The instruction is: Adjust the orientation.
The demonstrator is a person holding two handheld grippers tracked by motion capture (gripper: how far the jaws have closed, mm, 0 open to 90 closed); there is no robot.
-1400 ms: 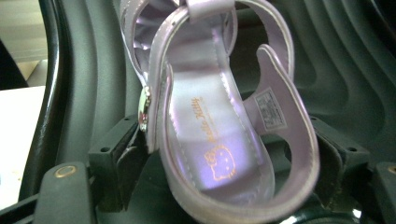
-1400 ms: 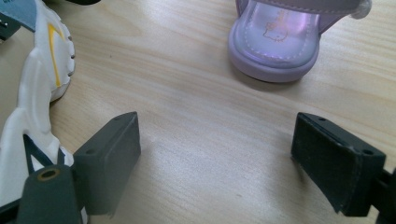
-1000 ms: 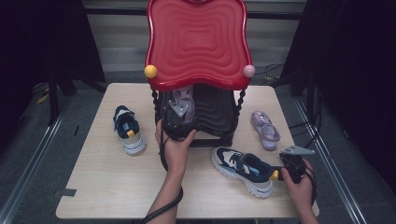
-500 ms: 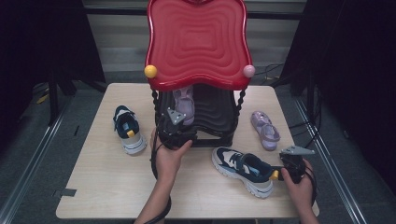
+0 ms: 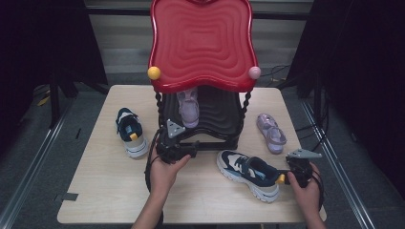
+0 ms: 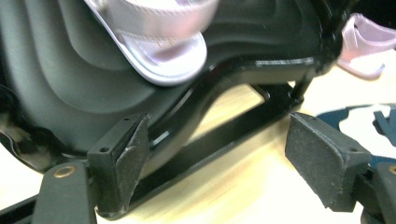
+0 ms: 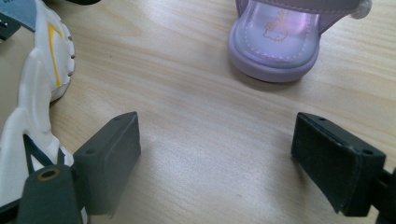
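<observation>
Now the left gripper (image 5: 188, 151) sits jaws wide, empty, at the black shelf (image 5: 217, 114) beside the purple sandal (image 5: 187, 109); right gripper (image 7: 215, 154) — open, empty — likely takes the sneaker (image 5: 248, 172) next.

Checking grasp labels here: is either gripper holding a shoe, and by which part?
Nothing is held. The left gripper stands open before the black shelf, the purple sandal beyond it; the right gripper is open over bare table.

Pale wood-grain table (image 7: 196, 154) with a smooth, matt finish. Glossy red plastic rack top (image 5: 203, 43) with moulded ripples; glossy black lower shelf (image 6: 60, 84). Lilac sandal (image 6: 163, 51) with a shiny, pearly sheen. Claw pads (image 7: 109, 158) of matt black, slightly rough rubber.
</observation>
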